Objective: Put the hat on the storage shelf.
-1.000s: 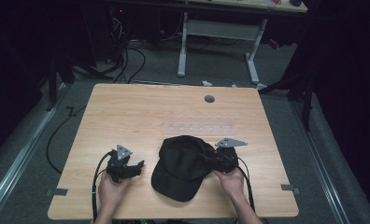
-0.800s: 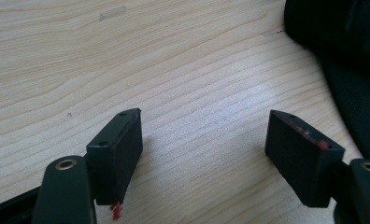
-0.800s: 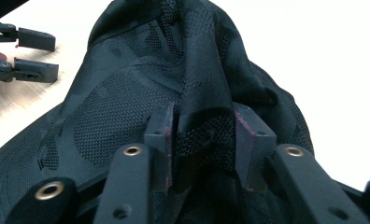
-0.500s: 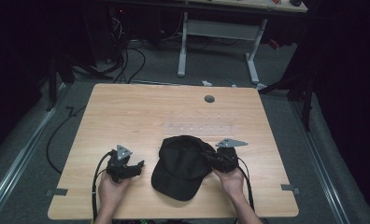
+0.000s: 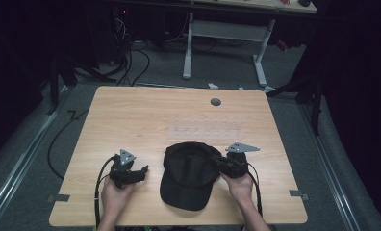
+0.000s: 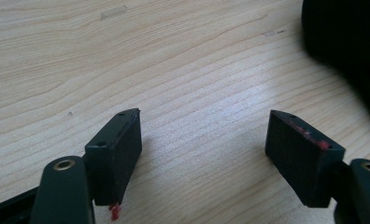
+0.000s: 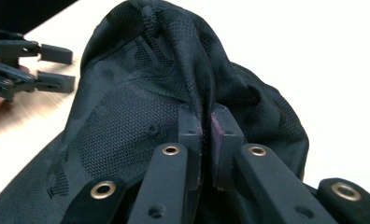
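Dark room, wooden table (image 5: 131, 125): almost nothing has moved over the last second.
High view: one black cap (image 5: 188, 175) lies near the front edge, between two grippers. Left gripper view: left gripper (image 6: 204, 154) hovers, jaws wide, empty. Right gripper view: right gripper (image 7: 205, 135) remains pinched on cap fabric, likely readying a lift.

The black mesh-fabric baseball cap (image 5: 191, 173), seemingly with a faint tone-on-tone camouflage pattern, lies on the pale wood-grain worktop (image 5: 145, 120), while the black fingers (image 6: 115, 149) of the left gripper (image 6: 211, 154) carry small red marks.
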A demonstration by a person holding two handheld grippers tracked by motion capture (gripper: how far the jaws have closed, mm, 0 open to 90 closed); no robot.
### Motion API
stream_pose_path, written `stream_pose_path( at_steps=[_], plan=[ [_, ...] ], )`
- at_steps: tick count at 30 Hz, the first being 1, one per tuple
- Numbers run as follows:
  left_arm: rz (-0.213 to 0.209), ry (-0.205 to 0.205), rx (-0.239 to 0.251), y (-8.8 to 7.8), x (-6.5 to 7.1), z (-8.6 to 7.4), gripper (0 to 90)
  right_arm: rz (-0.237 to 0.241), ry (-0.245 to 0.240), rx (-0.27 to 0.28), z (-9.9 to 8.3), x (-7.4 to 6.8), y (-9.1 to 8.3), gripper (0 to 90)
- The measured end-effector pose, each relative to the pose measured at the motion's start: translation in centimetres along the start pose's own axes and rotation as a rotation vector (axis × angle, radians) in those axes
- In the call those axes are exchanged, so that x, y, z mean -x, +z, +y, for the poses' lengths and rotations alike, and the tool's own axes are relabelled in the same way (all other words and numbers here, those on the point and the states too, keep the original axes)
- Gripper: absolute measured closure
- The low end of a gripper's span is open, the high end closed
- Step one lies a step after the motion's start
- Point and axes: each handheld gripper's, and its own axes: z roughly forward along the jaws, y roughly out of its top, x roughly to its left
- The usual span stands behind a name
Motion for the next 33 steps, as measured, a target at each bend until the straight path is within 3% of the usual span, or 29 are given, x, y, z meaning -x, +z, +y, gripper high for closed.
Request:
stream_pose_path(
  at_steps=[15,21,29,33],
  plan=[
    [0.002,-0.006,-0.006,0.2,0.3,0.1,22.7,0.05,-0.012,0.07,0.8,0.3,-2.5,85.5],
    [-0.001,-0.028,0.001,0.2,0.2,0.1,22.6,0.052,-0.021,0.092,1.1,0.5,-3.5,85.5],
    [-0.03,-0.032,-0.049,0.0,-0.2,0.7,22.5,0.054,-0.039,0.131,1.7,0.6,-5.1,85.5],
    [-0.083,-0.044,-0.049,-0.3,-0.1,1.0,23.0,0.053,-0.05,0.149,2.0,0.7,-5.7,85.5]
  ],
)
